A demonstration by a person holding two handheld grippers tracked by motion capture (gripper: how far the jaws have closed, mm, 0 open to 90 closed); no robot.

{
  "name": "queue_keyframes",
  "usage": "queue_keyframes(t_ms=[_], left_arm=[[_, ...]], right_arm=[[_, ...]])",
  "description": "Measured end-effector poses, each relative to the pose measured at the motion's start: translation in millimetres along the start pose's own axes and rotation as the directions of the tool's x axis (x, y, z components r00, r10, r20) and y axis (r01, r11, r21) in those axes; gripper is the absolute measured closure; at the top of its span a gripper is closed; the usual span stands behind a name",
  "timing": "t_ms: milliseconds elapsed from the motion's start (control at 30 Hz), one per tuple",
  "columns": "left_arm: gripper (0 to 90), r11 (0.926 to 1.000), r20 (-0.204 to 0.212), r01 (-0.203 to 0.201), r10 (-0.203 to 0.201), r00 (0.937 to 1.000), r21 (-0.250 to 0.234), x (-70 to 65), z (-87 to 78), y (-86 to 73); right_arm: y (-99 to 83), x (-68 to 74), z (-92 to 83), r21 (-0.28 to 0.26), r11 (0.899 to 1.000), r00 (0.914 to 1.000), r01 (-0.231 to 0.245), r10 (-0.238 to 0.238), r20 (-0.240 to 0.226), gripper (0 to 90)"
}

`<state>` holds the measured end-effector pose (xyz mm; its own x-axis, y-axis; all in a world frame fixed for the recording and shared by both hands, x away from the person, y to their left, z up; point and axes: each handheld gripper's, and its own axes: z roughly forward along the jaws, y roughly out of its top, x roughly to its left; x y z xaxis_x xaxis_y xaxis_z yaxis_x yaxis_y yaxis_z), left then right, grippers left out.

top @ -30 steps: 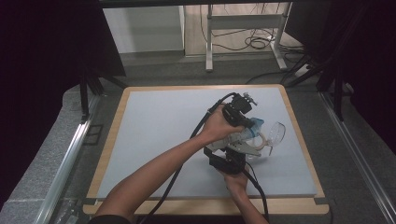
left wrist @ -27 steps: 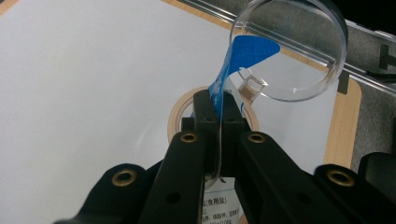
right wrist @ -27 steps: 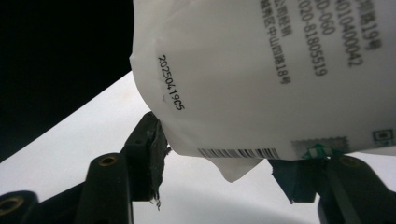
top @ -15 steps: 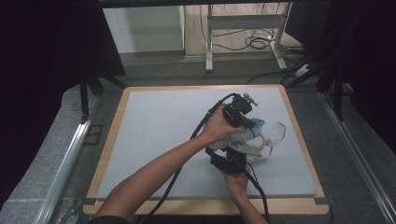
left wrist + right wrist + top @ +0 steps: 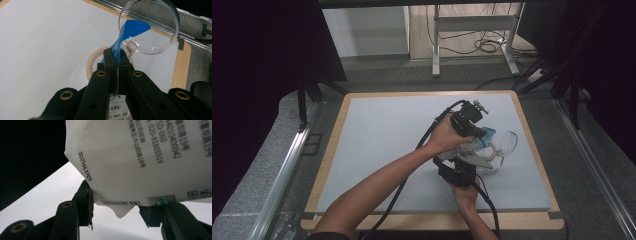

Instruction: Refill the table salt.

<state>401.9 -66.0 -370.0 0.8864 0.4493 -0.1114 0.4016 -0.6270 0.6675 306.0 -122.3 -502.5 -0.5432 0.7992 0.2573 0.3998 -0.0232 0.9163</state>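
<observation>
— Start at the tongs: what are they doing?

— The left gripper has its jaws pinched tight on the blue top edge of the plastic pouch, tipped toward the clear round dish just beyond. The right gripper stands with its jaws apart at the pouch's white lower end; one jaw touches the corner, the other sits beside the bottom edge, so I cannot tell whether it truly grips or merely props.

— Anything changed in the last second?

— Barely. In the high view both hands and the pouch sit where they were (a slight settling at most). I'd judge the pour or opening is being held steady, not advanced.

— And what can't you make out?

— Whether the pouch mouth is open, and whether anything has landed in the dish. The left hand covers most of the pouch from above. A tan ring lies on the white mat under the left gripper's jaws, partly hidden.
</observation>
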Motion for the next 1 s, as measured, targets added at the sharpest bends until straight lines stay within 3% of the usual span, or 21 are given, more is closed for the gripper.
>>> queue_keyframes(t_ms=[1000], left_arm=[[90.0,0.9999,-0.001,-0.008,0.008,1.0000,0.012,-0.1,1.8,1.4]], right_arm=[[2.5,0.0,0.4,-0.018,1.000,0.9999,0.008,-0.008,-0.011,52.0]])
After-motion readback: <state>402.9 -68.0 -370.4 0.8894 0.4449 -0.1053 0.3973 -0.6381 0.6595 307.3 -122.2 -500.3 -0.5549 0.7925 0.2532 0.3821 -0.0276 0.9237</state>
